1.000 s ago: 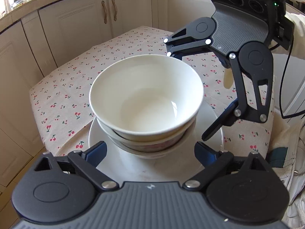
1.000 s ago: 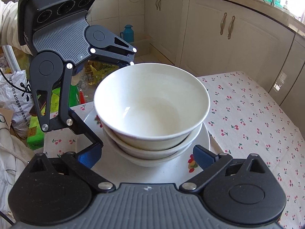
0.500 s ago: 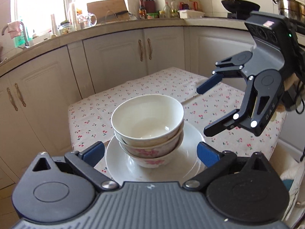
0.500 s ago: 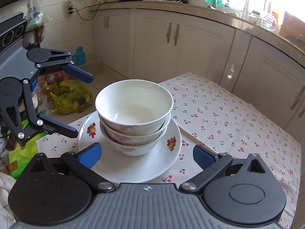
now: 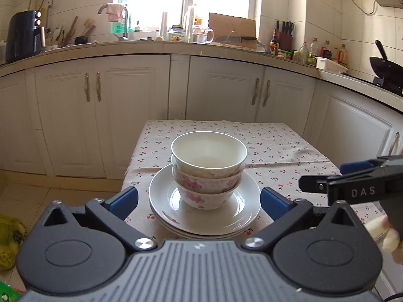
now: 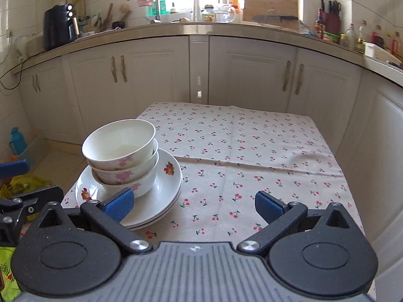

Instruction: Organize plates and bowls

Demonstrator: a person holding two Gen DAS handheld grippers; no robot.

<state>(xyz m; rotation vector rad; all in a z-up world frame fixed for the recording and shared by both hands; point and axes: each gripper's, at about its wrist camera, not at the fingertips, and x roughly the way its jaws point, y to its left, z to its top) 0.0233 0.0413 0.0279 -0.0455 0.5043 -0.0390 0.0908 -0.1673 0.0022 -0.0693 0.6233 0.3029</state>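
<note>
Three nested white bowls point(image 5: 209, 168) with pink flowers stand on a small stack of white plates point(image 5: 226, 216) near the table's front left corner. My left gripper point(image 5: 199, 202) is open wide just in front of the stack, its blue pads level with the plates' sides and touching nothing. In the right wrist view the bowls point(image 6: 121, 156) and plates point(image 6: 168, 183) lie to the left. My right gripper point(image 6: 194, 203) is open over bare tablecloth with nothing between its fingers. Each gripper shows at the edge of the other's view: right gripper point(image 5: 327, 176), left gripper point(image 6: 25, 181).
The cherry-print tablecloth point(image 6: 252, 151) covers a small table ringed by white cabinets point(image 5: 126, 105) and a cluttered counter. A yellow-green bag point(image 5: 7, 239) and a blue flask point(image 6: 17, 141) sit on the floor at the left. A person's hand point(image 5: 385, 231) holds the right gripper.
Both grippers have drawn back and up from either side of the bowl stack and rolled level. The stack stays on the table, now smaller in both views.
</note>
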